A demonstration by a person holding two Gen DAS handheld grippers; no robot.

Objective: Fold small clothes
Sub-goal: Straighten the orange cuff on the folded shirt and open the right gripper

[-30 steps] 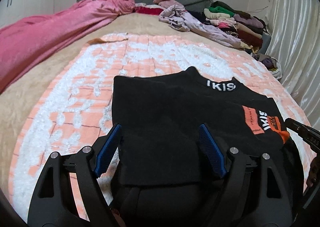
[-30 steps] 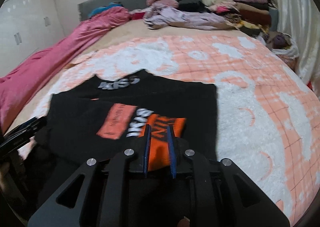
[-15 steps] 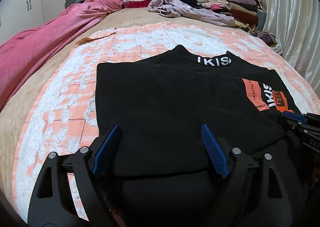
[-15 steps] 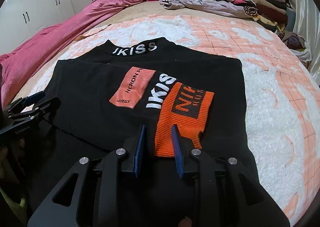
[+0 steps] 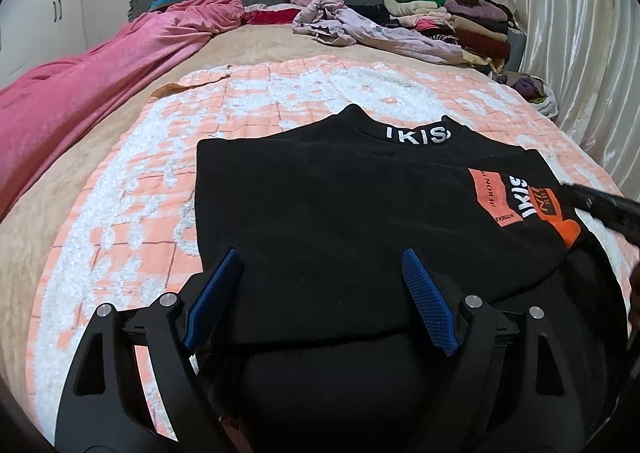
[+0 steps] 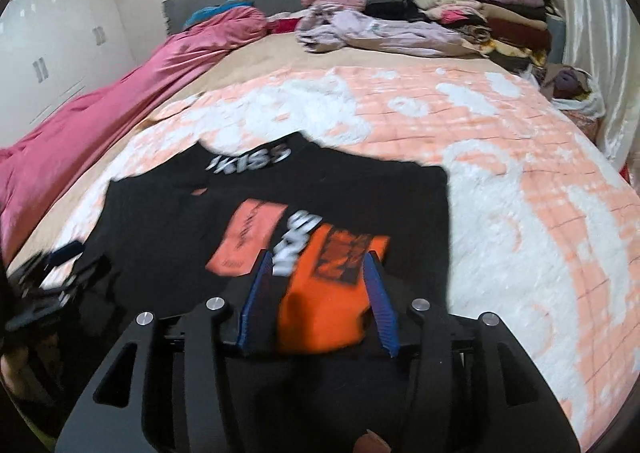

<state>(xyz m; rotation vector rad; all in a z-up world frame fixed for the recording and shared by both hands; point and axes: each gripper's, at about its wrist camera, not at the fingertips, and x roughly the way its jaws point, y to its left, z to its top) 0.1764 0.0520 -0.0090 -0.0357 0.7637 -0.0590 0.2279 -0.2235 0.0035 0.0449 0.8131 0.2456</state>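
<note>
A black top [image 5: 328,205] with white collar lettering and an orange patch lies partly folded on the bed. It also shows in the right wrist view [image 6: 168,221]. My left gripper [image 5: 320,265] is open over the near black edge, its blue pads wide apart. My right gripper [image 6: 316,269] is open, its jaws on either side of the orange cuff [image 6: 332,285]. The right gripper's tip shows at the right edge of the left wrist view [image 5: 604,209]. The right wrist view is blurred.
The top lies on an orange and white blanket [image 5: 132,189]. A pink cover [image 5: 80,85] runs along the left. Loose clothes [image 5: 360,25] and a folded stack [image 5: 460,21] sit at the headboard. A curtain [image 5: 580,33] hangs at the right.
My right gripper has opened from shut on the orange cuff to jaws apart around it. The left gripper stays open and has shifted a little over the black fabric.
</note>
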